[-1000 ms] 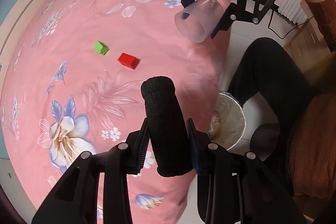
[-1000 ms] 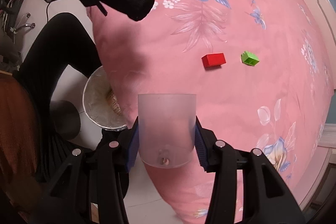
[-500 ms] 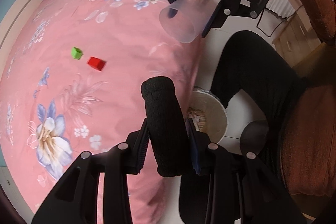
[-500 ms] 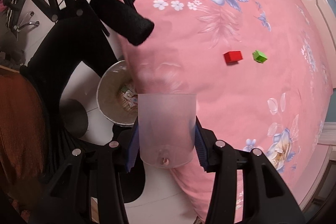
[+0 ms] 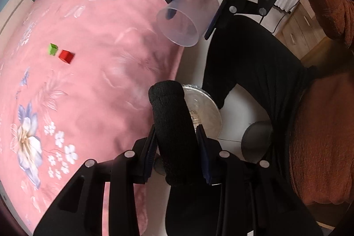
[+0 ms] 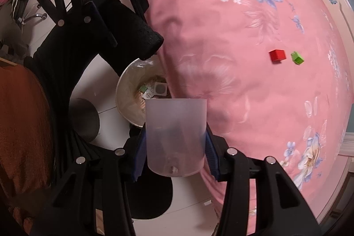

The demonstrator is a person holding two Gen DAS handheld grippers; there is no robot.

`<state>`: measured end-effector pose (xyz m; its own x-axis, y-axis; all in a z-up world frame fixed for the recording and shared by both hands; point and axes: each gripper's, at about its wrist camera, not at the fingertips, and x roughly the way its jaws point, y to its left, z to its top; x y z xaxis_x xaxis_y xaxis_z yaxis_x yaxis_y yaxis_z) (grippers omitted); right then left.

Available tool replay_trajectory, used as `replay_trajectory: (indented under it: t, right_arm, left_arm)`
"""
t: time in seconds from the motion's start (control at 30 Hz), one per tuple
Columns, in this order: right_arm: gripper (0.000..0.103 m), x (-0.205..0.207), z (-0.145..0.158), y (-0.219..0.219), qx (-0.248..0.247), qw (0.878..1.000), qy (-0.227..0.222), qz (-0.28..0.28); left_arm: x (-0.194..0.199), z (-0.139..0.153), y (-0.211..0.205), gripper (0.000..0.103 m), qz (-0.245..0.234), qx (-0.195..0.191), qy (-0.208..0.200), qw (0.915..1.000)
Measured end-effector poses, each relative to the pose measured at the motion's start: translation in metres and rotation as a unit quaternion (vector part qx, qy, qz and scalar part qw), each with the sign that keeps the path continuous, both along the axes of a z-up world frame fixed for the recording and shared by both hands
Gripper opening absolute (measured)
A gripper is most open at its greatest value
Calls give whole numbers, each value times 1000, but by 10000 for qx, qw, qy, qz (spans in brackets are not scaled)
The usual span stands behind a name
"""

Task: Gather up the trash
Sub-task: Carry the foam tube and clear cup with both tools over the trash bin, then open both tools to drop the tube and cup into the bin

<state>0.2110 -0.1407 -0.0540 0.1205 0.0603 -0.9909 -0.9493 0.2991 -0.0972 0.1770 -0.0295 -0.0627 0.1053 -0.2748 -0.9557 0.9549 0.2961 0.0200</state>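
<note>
Left gripper [image 5: 177, 147]: blue-padded jaws clamped on both sides of a black foam cylinder [image 5: 172, 125], which stands up between them and juts well past the fingertips, its rounded end toward the camera's far field. In the right wrist view the same gripper [image 6: 119, 21] and cylinder [image 6: 130, 25] sit upper left, the cylinder's free end hanging above the bin's near rim.

Right gripper [image 6: 174, 147]: jaws pressed on the sides of a translucent frosted plastic cup [image 6: 176, 136], base toward the camera, open mouth pointing away and downward. From the left wrist view the gripper [image 5: 194, 8] holds the cup [image 5: 188, 17] tilted, mouth facing down over the bed edge and floor.

Below both loads: a round waste bin with a clear liner [image 6: 126, 101] on the pale floor, hard against the side of the bed; scraps of packaging lie inside. In the left view the bin [image 5: 210, 112] shows just behind the cylinder, partly hidden by it.

Bed with a pink floral quilt [image 5: 93, 72] fills the rest. On it, well apart from both grippers, a small red block [image 5: 66, 56] and a small green block [image 5: 52, 49] lie just beside each other.

Person in an orange-brown knitted sleeve [image 5: 327, 6] and black trousers [image 5: 254, 68] seated beside the bin
</note>
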Motion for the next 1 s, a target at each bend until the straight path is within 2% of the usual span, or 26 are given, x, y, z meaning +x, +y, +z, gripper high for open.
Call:
replay_trajectory:
  t: [0.4,0.6,1.0]
  right_arm:
    - [47,-30,-38,11,139,9998,50,107]
    - [47,-32,-60,13,192,9996,183,107]
    - [47,-21,-97,22,162,9987,479,89]
  left_arm:
    - [-27,-39,-7,37,-218,106,228,9994]
    - [-37,-59,-15,37,-397,117,259,9988]
    - [-34,-103,-19,37,-301,119,542,9980]
